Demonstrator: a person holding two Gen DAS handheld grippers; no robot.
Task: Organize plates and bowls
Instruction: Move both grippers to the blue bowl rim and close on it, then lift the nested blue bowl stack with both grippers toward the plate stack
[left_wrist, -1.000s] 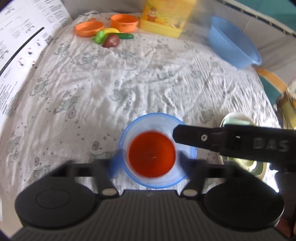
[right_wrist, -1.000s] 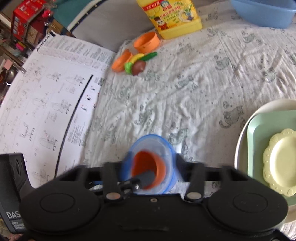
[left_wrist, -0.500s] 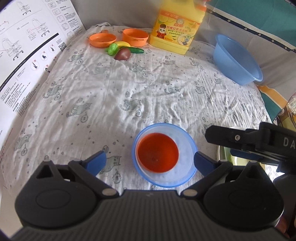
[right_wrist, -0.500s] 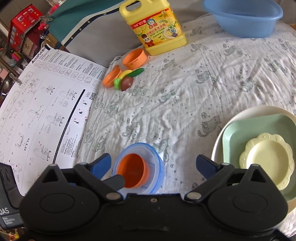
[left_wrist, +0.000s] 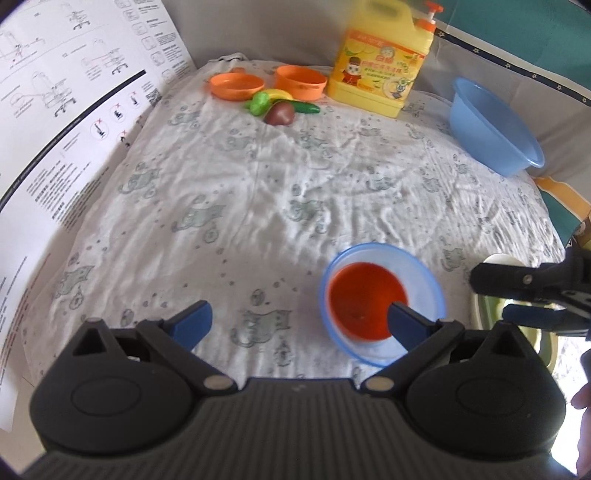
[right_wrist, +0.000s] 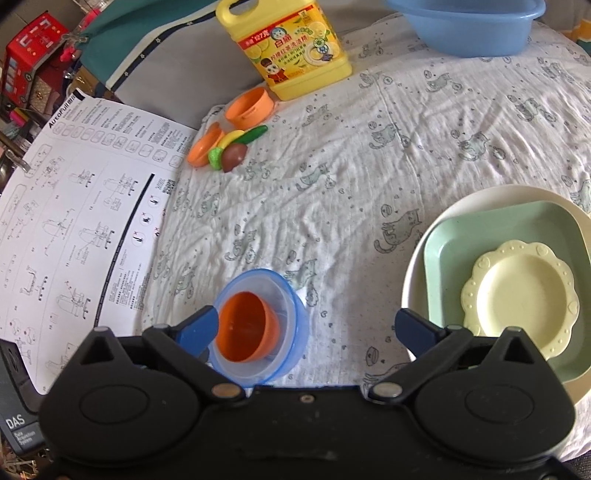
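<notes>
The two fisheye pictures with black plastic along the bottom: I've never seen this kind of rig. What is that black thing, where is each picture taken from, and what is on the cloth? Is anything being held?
There is no robot. A person holds a two-finger gripper in each hand, and a camera on each looks forward along its blue-tipped fingers.

One picture is from the left gripper, the other from the right gripper. Both are open and hold nothing.

On the cat-print cloth, nearest, an orange bowl sits inside a clear blue bowl. To the right is a stack: a yellow scalloped plate on a green square plate on a white plate.

Farther back are two small orange dishes, toy fruit and vegetables, a yellow detergent jug and a blue basin. A printed instruction sheet lies to the left.
</notes>
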